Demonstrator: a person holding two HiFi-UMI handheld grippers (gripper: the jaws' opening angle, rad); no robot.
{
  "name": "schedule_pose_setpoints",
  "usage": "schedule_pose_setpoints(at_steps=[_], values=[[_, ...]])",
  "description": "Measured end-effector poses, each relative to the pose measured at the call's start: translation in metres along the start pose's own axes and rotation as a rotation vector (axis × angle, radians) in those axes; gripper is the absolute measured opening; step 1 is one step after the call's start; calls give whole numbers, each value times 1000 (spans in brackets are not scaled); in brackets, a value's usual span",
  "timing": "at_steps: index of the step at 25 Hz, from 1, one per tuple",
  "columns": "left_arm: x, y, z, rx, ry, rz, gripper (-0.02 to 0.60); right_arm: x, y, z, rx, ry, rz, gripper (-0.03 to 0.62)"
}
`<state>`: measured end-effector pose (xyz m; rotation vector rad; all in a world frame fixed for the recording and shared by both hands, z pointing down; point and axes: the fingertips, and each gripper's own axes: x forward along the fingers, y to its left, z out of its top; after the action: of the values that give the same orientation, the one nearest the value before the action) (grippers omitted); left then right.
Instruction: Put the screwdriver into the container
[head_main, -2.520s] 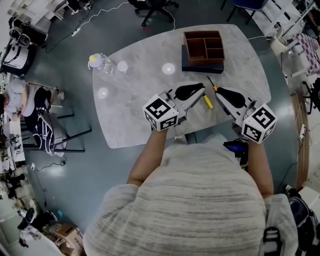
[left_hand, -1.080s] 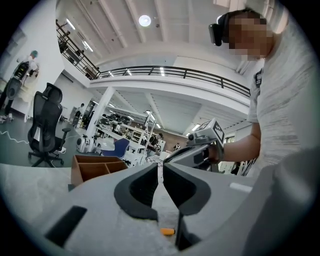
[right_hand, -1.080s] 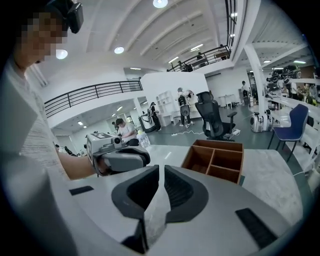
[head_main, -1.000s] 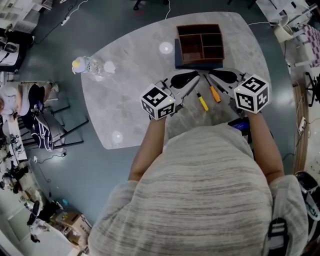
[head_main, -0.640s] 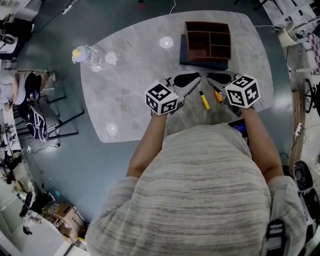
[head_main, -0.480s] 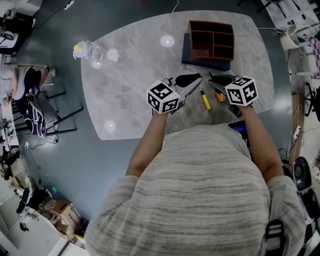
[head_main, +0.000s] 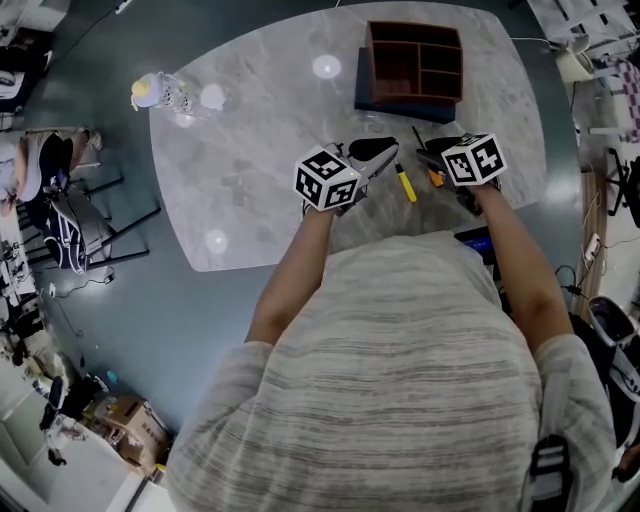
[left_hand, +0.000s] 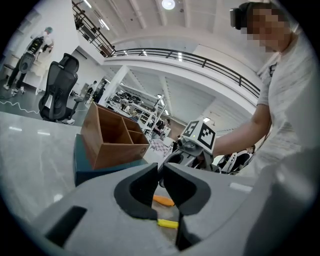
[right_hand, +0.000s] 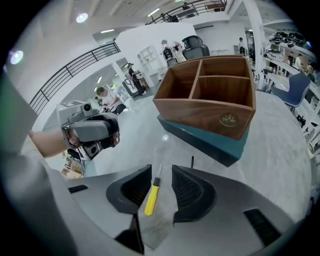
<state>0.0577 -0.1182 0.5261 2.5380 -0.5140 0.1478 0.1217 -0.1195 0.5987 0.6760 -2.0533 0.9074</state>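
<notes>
Two screwdrivers lie on the marble table in front of the wooden container (head_main: 412, 58): a yellow one (head_main: 405, 184) and an orange one (head_main: 433, 178). My right gripper (head_main: 428, 154) hovers over the orange one and hides most of it. Its jaws are opening. In the right gripper view the yellow screwdriver (right_hand: 151, 197) lies on the table in the gap of the right gripper (right_hand: 161, 174), untouched by the pads. My left gripper (head_main: 392, 150) stands just left of the yellow one. In its own view the left gripper (left_hand: 161, 171) is shut on nothing.
The container (right_hand: 209, 94) has several compartments and sits on a teal base (right_hand: 200, 137) at the table's far side. A small bottle (head_main: 160, 92) stands at the far left edge. A dark device (head_main: 476, 240) lies at the near edge by my right arm.
Both grippers have drawn closer together around the two screwdrivers. The right one has moved left over the orange screwdriver, which lay uncovered before.
</notes>
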Motion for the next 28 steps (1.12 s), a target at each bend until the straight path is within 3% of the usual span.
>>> schedule_pose_setpoints(at_steps=[8,17,28], values=[[6,5,-12,-26,38,5,43,18,-38,-29,73,125,-79,114],[1,3,-17,-57,69,7,43,38,-48,-55,114,265,-126,114],[8,4,-18,-71,77,1,43,54,-55,-76,42,378,-196,108]])
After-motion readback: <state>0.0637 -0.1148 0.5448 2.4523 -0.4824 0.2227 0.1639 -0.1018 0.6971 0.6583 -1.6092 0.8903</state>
